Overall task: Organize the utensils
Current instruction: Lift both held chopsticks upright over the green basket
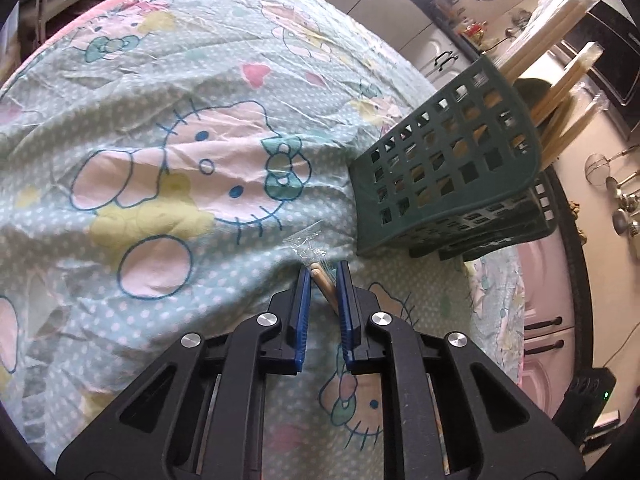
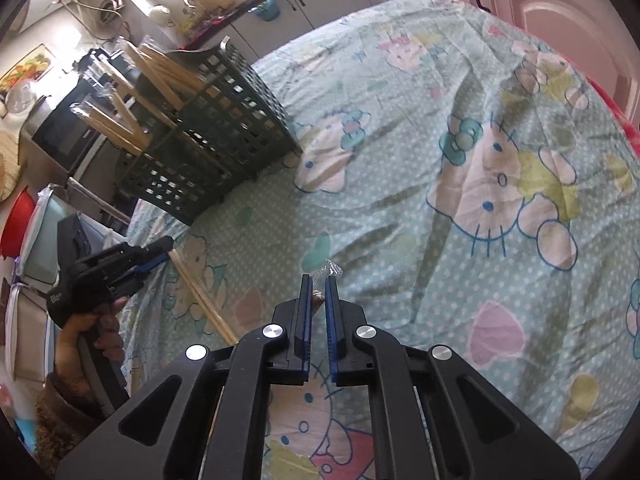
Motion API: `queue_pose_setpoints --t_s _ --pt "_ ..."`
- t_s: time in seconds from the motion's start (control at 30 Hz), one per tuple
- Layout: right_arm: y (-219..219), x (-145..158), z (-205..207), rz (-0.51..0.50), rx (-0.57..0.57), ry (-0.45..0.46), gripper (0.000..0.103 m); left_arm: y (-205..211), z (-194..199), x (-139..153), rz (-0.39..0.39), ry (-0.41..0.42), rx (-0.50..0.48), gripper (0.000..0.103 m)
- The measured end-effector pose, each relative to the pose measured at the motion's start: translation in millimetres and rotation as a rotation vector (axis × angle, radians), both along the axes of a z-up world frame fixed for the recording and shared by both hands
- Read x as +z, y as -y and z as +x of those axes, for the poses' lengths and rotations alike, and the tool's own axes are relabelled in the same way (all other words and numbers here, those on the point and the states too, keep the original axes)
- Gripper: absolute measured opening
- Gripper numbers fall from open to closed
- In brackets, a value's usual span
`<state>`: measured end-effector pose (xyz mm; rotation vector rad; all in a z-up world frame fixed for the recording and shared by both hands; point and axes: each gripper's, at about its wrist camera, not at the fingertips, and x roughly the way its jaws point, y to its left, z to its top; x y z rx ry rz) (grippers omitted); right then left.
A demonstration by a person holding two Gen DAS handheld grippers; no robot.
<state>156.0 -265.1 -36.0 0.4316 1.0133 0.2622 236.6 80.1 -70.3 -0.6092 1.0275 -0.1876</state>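
Plainly, each gripper holds its own wrapped pair of chopsticks by one end, which keeps the long sticks manageable above the soft cloth. The left gripper (image 1: 323, 276) has its jaws closed on a pair of wooden chopsticks (image 1: 322, 278) in crinkled clear wrap; from the right wrist view those sticks (image 2: 202, 294) trail back over the printed tablecloth (image 2: 400, 200). The right gripper (image 2: 318, 284) is likewise pinched on something small with a tuft of clear wrap (image 2: 331, 269) at its tips, probably another pair, though the sticks themselves barely show. The green lattice basket (image 1: 444, 164) stands near the table's edge, already holding several upright pairs (image 1: 560, 80), so both loads are likely bound there.
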Motion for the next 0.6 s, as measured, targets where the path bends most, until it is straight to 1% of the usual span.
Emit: queue_pose_setpoints --t_s 0.2,0.4,0.6 --pt "-6 19 -2 0.008 0.045 0.062 0.004 -10 -18 13 -0.017 0.056 0.003 0.008" --pt "-21 35 0 0.004 0.108 0.11 0.001 -10 -34 47 -0.009 0.153 -0.02 0.006" --pt "-33 54 3 0.023 0.155 0.163 0.001 3 -46 91 0.001 0.27 -0.056 0.004"
